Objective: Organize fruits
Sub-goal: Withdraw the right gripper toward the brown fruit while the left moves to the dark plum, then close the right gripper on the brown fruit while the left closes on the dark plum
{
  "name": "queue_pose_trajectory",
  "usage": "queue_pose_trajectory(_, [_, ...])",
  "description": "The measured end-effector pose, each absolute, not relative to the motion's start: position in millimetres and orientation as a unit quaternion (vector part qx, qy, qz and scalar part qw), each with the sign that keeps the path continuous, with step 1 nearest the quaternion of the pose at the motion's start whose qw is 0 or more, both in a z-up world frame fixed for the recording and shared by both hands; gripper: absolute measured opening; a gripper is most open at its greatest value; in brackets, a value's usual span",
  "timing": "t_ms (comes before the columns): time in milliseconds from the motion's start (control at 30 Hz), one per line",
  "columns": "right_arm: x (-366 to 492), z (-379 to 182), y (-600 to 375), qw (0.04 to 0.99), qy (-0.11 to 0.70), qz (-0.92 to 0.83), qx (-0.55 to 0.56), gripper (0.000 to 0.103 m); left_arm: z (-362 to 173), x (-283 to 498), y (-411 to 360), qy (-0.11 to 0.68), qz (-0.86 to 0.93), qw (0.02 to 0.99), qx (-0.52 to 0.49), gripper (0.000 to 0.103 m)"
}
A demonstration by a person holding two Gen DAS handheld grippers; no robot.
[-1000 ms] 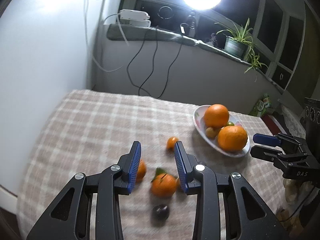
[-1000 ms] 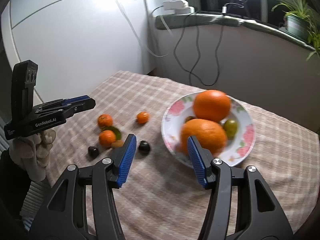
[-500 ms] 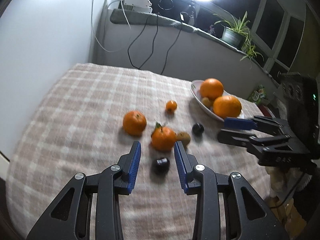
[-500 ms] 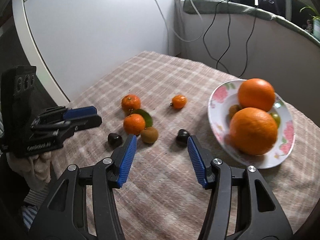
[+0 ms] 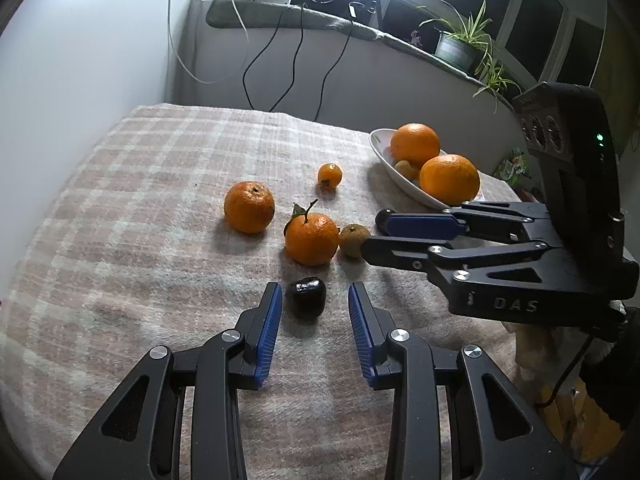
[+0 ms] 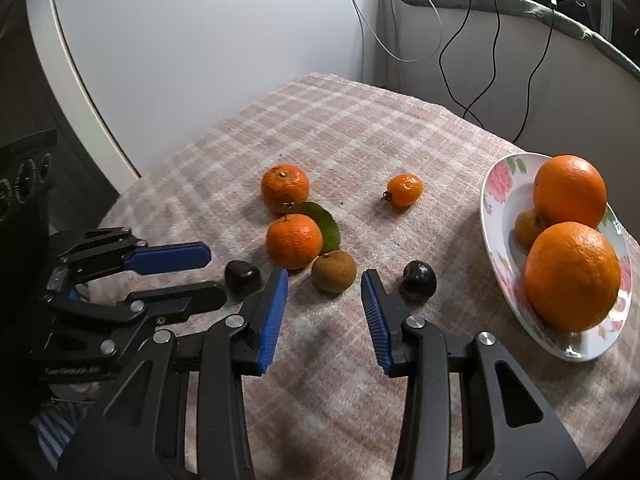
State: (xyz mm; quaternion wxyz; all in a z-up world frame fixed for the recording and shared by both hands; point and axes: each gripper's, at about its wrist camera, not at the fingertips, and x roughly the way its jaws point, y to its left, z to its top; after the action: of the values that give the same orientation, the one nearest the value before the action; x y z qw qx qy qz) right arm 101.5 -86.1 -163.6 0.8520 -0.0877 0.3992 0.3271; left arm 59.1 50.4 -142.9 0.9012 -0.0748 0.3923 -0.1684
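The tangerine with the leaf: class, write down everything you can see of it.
The tangerine with the leaf is round, bright orange, with dimpled, slightly glossy peel. A short stalk stands up from its top and one green leaf spreads behind it. It sits whole and unpeeled on the checked cloth, outside the plate. A small brown fruit lies close against it on the plate side, and another tangerine sits just beyond. No gripper touches it.

Woven checked tablecloth (image 5: 160, 208), matt, glossy ceramic floral plate (image 6: 496, 184), shiny dark fruit (image 5: 306, 295), dimpled oranges (image 6: 572, 276)
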Motion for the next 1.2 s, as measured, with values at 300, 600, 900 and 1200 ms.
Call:
queue_pose_trajectory(300, [113.3, -172.5, -78.6, 0.85, 0.407, 0.322, -0.094, 0.04, -150.4, 66.8, 46.4, 0.401, -0.169, 0.898, -0.068, 0.033])
queue_pose_trajectory(600, [117.8, -176.1, -75.7, 0.847, 0.412, 0.322, -0.094, 0.038, -157.5, 73.9, 46.4, 0.411, -0.163, 0.894, -0.07, 0.033])
queue_pose_trajectory(900, [116.8, -177.4, -74.2, 0.844, 0.414, 0.327, -0.099, 0.029, -160.8, 76.5, 44.6, 0.413, -0.162, 0.894, -0.069, 0.023])
queue_pose_trajectory(1200, [114.5, -174.4, -76.6, 0.846, 0.411, 0.327, -0.093, 0.029, -159.4, 73.9, 46.1, 0.408, -0.162, 0.896, -0.069, 0.023])
